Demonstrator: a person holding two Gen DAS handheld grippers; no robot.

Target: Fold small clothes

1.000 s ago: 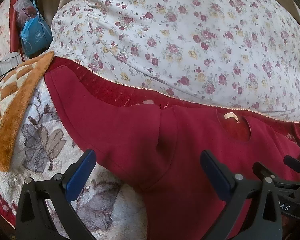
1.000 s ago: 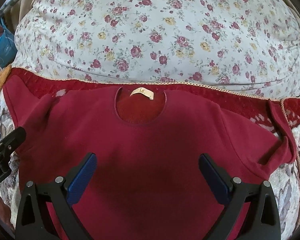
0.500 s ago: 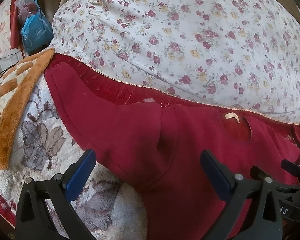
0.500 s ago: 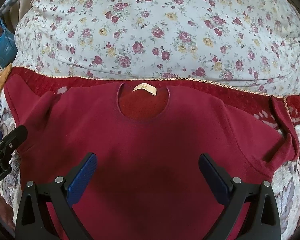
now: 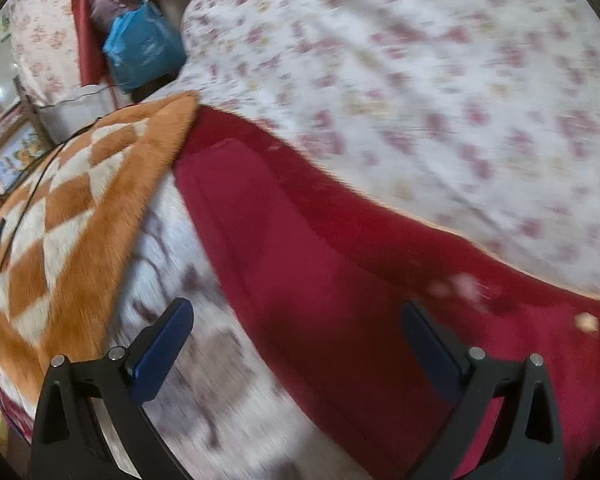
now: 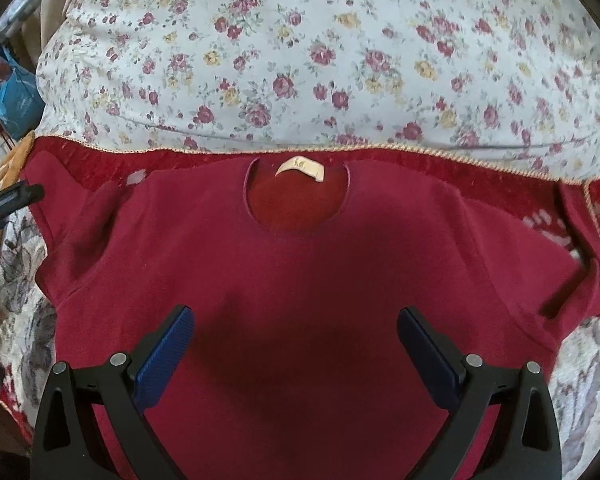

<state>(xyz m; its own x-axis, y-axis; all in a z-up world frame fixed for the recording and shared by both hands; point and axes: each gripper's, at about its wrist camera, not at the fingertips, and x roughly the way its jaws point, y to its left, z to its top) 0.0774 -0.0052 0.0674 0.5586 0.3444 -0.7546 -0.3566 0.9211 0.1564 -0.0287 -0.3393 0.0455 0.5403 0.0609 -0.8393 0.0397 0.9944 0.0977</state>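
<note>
A bed fills both views: a pale bedspread [image 6: 24, 304] printed with grey leaves, and at the far side a big white floral quilt [image 6: 320, 52] dotted with small roses. An orange-and-cream checked blanket [image 5: 72, 216] lies at the left.

A dark red sweater [image 6: 300, 272] lies flat on the bedspread, front up, touching the quilt's edge. Its neckline with a cream label [image 6: 300, 168] points to the far side, so the body's long axis runs near to far, and the sleeves spread left and right.

The change is in the left gripper [image 5: 296, 344]. A second ago it hung over the sweater's left shoulder; now it has swung out to the left, its view blurred by motion, and looks along the left sleeve [image 5: 260, 216] — probably a reach for the cuff to begin the first fold. Its jaws stand wide, holding nothing.

The right gripper [image 6: 296, 344] has hardly moved — it hovers over the chest, jaws wide and empty.
</note>
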